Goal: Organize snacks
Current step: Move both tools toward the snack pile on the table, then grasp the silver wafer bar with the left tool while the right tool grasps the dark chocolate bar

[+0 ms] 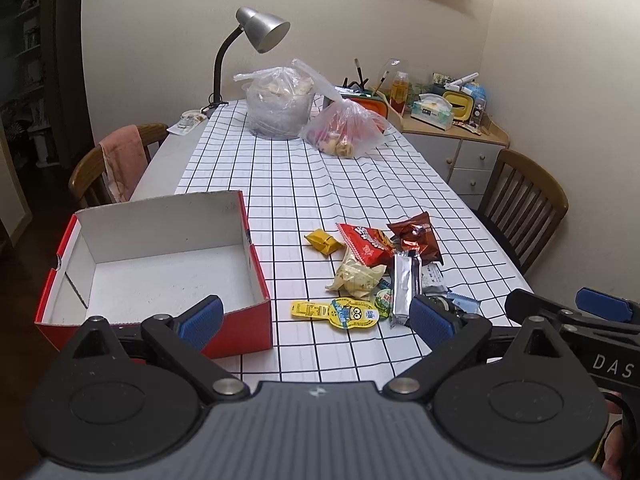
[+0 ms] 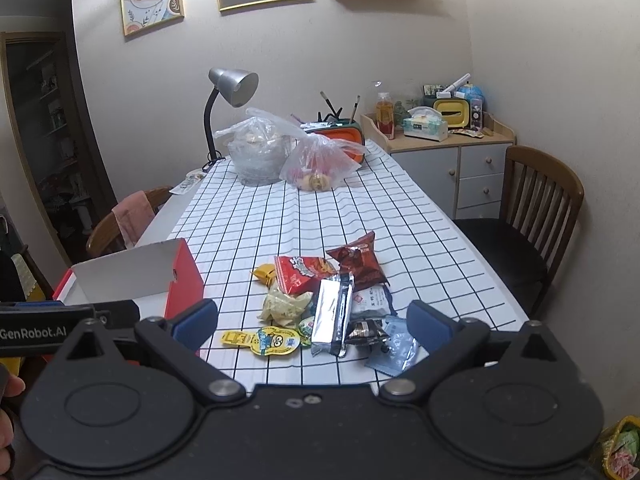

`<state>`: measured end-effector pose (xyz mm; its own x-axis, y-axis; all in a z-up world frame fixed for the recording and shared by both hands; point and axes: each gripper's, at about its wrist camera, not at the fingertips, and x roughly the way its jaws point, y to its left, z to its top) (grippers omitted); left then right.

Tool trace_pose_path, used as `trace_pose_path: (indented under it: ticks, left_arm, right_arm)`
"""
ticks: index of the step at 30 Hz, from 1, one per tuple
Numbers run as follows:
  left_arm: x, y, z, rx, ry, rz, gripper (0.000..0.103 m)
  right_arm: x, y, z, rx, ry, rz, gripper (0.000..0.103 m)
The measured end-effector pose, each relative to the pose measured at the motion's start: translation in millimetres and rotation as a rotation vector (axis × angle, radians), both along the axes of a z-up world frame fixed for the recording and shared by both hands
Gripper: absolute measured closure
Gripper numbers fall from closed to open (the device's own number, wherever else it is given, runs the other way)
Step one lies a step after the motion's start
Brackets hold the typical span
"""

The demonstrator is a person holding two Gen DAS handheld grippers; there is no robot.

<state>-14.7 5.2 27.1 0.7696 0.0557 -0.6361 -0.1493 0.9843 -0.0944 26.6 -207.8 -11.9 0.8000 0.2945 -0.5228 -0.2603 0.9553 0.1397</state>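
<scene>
A heap of small snack packets lies on the checked tablecloth: a red bag [image 1: 366, 244] [image 2: 302, 274], a dark brown bag [image 1: 418, 238] [image 2: 358, 262], a silver bar [image 1: 404, 284] [image 2: 332, 316], a yellow cartoon packet [image 1: 336, 312] [image 2: 262, 340] and a cream wrapper [image 1: 356, 278] [image 2: 286, 304]. A red box [image 1: 160, 264] [image 2: 182, 280] with a white inside stands to the left of the heap and holds nothing. My left gripper [image 1: 316, 322] hovers open at the near table edge between box and heap. Open too, my right gripper [image 2: 312, 322] hangs just before the heap.
Two plastic bags of food [image 1: 280, 98] [image 1: 346, 128] and a desk lamp [image 1: 260, 28] stand at the table's far end. Wooden chairs [image 1: 520, 204] [image 1: 116, 160] flank the table. A cabinet [image 2: 448, 160] with clutter sits at the back right.
</scene>
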Motion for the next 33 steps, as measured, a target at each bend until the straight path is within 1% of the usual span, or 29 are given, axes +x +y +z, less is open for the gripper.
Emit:
trace_pose_path:
  ticks: [11,18,27,30,33]
  left_arm:
    - [-2,1,-2,-0.004,0.011,0.011,0.003]
    - [3,0,-6,-0.010,0.024,0.007,0.003]
    - [28,-12,-18,-0.017,0.064,0.002,0.003]
    - [40,-19,-22,-0.014,0.078,-0.015,0.003]
    - [53,-29,-27,-0.010,0.095,-0.038,0.003]
  right_arm:
    - [-2,2,0,-0.004,-0.001,0.014,0.002]
    - [4,2,-3,-0.018,0.019,0.024,0.002]
    - [29,-12,-16,-0.025,0.057,0.032,0.004]
    - [42,-22,-22,-0.026,0.078,0.043,0.005]
    - [56,-29,-32,-0.049,0.089,0.070,0.007]
